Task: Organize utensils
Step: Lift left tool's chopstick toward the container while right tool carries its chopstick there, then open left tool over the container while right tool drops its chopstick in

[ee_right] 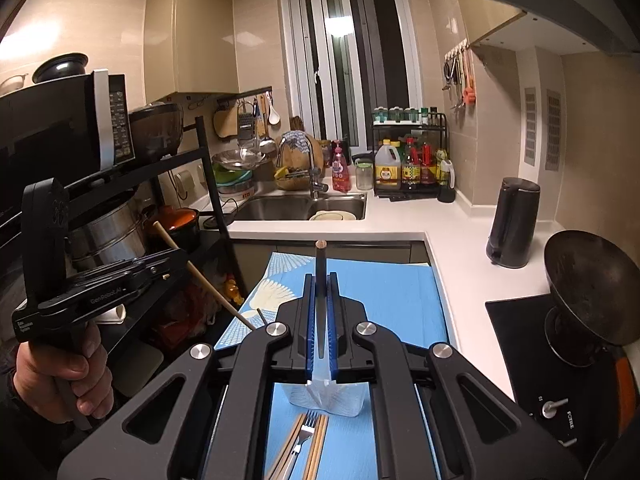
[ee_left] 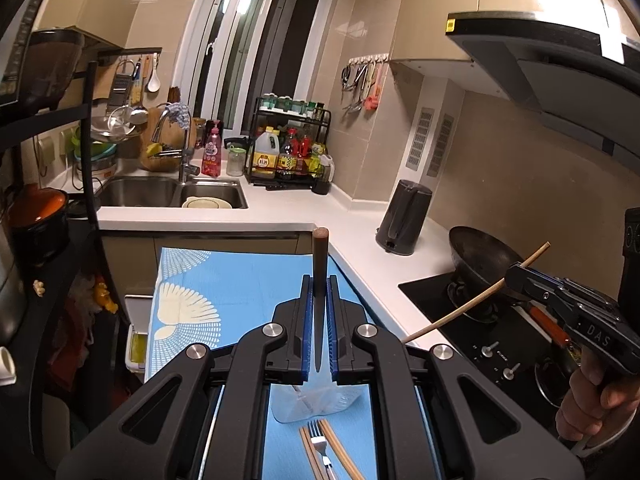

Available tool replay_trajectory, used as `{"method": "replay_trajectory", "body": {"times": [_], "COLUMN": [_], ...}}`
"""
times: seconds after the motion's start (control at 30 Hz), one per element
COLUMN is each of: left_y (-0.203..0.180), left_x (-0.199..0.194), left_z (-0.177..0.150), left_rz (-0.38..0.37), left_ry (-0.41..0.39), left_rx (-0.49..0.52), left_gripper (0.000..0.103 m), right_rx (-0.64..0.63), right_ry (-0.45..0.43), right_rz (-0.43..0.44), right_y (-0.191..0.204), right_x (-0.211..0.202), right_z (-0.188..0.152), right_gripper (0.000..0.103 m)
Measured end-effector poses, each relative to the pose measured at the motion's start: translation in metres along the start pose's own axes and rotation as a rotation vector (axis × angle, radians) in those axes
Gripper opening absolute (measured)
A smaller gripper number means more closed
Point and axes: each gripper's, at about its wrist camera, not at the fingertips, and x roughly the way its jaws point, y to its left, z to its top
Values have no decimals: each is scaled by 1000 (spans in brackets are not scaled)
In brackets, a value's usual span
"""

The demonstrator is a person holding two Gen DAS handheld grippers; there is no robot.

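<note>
Chopsticks: 1 [ee_left: 320, 280] in left tongs [ee_left: 320, 280], 1 [ee_right: 321, 280] in right tongs [ee_right: 321, 284].

At the right edge of your left wrist view the right gripper [ee_left: 516, 274] reads "DAS", while at the left of your right wrist view the left gripper [ee_right: 174, 266] reads "GenRobot.AI" and, lower right, the stove panel [ee_right: 560, 420] reads "FOTILE".

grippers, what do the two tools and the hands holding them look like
Both tools are matte black plastic linkages with round silver pivot bolts and ribbed blue finger pads. The left tool carries white lettering on its side; the right tool reads "DAS". Bare hands grip the pistol handles.
</note>
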Motion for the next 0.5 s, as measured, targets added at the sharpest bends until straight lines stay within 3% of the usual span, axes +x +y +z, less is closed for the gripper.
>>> {"method": "replay_trajectory", "body": {"times": [0.27, 0.5], "left_y": [18, 30], "left_x": [75, 107], "left_z": [-28, -57], "left_rz": [18, 21], "left_ry": [195, 283], "left_rx": [-21, -33], "left_gripper": [7, 7], "right_rx": [21, 38], "right_ry": [141, 239], "right_rz": [-25, -38], "right_y": [-11, -17], "right_x": [77, 120], "right_z": [-21, -51], "right_gripper": [5, 6]}}
